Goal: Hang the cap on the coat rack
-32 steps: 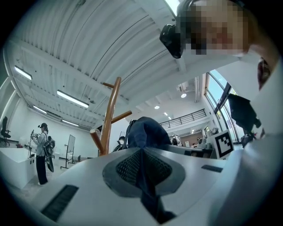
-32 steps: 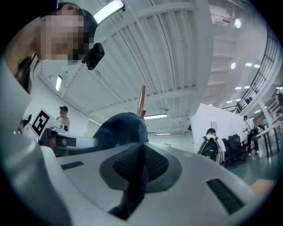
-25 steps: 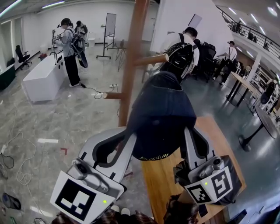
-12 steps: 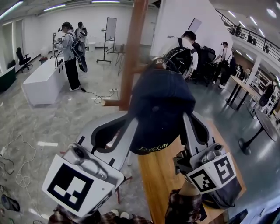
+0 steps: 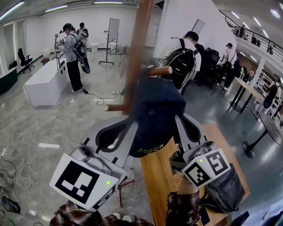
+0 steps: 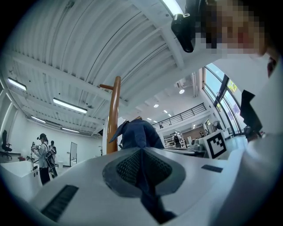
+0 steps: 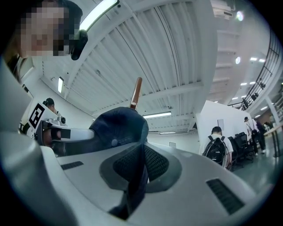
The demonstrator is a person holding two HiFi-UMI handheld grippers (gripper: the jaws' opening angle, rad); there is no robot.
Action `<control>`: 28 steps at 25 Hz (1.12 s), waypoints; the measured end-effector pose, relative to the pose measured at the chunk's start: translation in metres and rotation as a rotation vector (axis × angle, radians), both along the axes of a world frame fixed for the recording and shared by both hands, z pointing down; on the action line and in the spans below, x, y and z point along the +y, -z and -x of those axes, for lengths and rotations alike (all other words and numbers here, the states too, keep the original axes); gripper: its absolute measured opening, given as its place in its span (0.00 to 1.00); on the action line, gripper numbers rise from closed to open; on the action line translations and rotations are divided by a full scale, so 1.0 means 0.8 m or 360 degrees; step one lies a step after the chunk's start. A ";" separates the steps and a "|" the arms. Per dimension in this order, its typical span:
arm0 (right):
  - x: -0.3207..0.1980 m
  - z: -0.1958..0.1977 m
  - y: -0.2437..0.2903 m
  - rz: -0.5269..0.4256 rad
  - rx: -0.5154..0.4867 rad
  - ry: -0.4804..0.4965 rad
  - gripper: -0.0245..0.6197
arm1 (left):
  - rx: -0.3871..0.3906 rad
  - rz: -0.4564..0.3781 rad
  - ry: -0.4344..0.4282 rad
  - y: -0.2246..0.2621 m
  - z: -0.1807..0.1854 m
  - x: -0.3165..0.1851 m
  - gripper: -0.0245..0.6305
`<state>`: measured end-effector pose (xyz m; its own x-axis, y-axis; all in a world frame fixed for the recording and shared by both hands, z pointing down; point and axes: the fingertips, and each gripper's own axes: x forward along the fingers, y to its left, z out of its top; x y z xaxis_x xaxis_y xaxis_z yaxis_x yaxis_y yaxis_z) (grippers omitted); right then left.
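Bright, even white light from ceiling strip lights fills the hall. The polished floor returns it as a pale sheen, with only faint shadows. The head view bows walls and floor toward its edges. In it the coat rack pole is blurred, and the dark cap shows little detail, reading nearly black. Both gripper views are round fisheye pictures with black corners and heavy curving. A ceiling tube glares in the left one, and a long lamp burns out to white in the right. The left claw and right claw, right against their lenses, look soft and out of focus.
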<state>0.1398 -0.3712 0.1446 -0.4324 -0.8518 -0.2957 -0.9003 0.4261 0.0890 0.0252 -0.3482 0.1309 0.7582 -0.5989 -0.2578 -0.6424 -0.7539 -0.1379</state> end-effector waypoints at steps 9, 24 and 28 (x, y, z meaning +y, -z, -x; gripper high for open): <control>-0.042 0.018 -0.030 0.0084 -0.0012 0.0021 0.07 | 0.0041 0.0065 0.0076 -0.030 0.015 -0.040 0.07; -0.053 0.019 -0.033 0.0037 -0.0082 0.0037 0.07 | 0.0153 0.0090 0.0065 -0.038 0.021 -0.055 0.07; -0.041 0.018 -0.028 0.0007 -0.0113 0.0047 0.08 | 0.0165 0.0065 0.0062 -0.031 0.026 -0.045 0.07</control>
<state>0.1258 -0.4039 0.1670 -0.4353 -0.8404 -0.3227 -0.8913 0.4528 0.0232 0.0043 -0.3841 0.1555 0.7048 -0.6387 -0.3087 -0.6803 -0.7319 -0.0391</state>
